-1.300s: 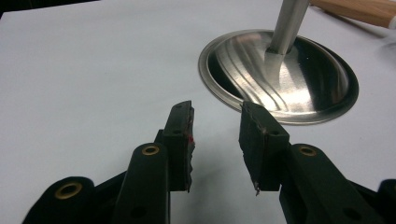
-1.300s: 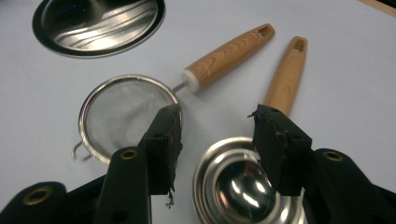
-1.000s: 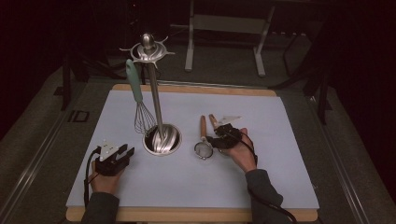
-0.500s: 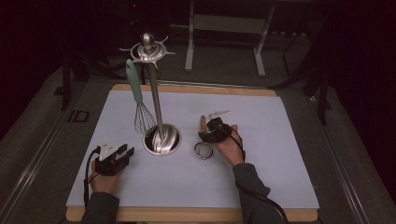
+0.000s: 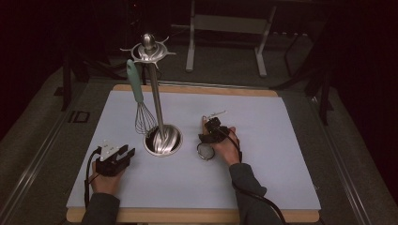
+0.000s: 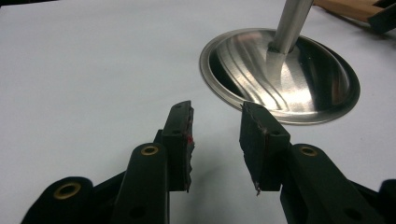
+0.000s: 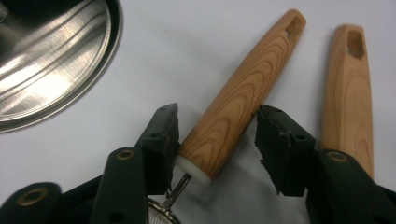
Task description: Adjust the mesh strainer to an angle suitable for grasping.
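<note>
I am looking down on a pale tabletop (image 5: 281, 154) in a dark room. Near its middle stands a metal utensil stand (image 5: 155, 101): a tall pole rising from a round, shiny base (image 6: 285, 70), with a ring of hooks at the top. A whisk (image 5: 141, 105) with a pale green handle hangs from one hook, its wires down beside the pole.

My left gripper (image 5: 123, 154) rests on the tabletop to the left of the base, held in a hand (image 5: 107, 180). In the left gripper view its jaws stand apart with nothing between them, pointing toward the rim of the base.

My right gripper (image 5: 210, 127) lies to the right of the base. In the right gripper view its jaws are spread on either side of a wooden handle (image 7: 243, 95) of a small strainer (image 5: 205, 151), which lies flat; the left jaw looks close to the wood, the right jaw apart from it. A second wooden handle (image 7: 348, 93) lies just beside the first, on the right
</note>
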A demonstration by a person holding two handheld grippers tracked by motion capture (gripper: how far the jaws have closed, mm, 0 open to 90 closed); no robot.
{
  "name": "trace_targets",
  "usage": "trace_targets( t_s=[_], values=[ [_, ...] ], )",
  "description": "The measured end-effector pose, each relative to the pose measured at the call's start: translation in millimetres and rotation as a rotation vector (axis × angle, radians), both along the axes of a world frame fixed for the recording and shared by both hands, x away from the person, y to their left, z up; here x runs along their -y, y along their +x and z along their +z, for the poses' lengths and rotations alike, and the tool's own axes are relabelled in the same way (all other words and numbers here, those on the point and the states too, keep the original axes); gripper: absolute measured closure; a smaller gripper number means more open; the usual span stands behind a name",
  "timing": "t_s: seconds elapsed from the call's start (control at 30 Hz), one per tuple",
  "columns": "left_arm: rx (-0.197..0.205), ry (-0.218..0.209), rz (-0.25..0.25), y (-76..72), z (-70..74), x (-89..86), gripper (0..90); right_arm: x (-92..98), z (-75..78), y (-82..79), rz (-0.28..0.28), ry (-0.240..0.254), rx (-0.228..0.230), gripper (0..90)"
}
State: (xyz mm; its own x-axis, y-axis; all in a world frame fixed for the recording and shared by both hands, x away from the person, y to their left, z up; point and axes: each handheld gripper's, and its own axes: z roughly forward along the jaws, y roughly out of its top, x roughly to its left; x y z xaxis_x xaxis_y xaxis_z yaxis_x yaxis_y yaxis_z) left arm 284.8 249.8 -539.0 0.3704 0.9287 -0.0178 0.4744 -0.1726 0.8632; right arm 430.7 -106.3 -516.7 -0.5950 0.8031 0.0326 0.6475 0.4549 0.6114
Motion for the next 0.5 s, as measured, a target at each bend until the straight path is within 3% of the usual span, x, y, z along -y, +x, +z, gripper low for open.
trace_targets(
  t_s=[0.13,0.3,0.5],
  values=[
    [0.0,0.001,0.001,0.0,0.0,0.1,64.7,6.3,2.5,-3.6,-0.018,0.003,-0.016,56.1],
    [-0.001,0.003,0.002,0.0,0.0,0.3,64.8,13.0,1.6,-11.5,0.001,0.021,-0.066,60.7],
    [0.0,0.001,0.001,0.0,0.0,0.1,64.7,14.3,4.5,-25.1,0.046,0.009,-0.077,67.7]
  ],
)
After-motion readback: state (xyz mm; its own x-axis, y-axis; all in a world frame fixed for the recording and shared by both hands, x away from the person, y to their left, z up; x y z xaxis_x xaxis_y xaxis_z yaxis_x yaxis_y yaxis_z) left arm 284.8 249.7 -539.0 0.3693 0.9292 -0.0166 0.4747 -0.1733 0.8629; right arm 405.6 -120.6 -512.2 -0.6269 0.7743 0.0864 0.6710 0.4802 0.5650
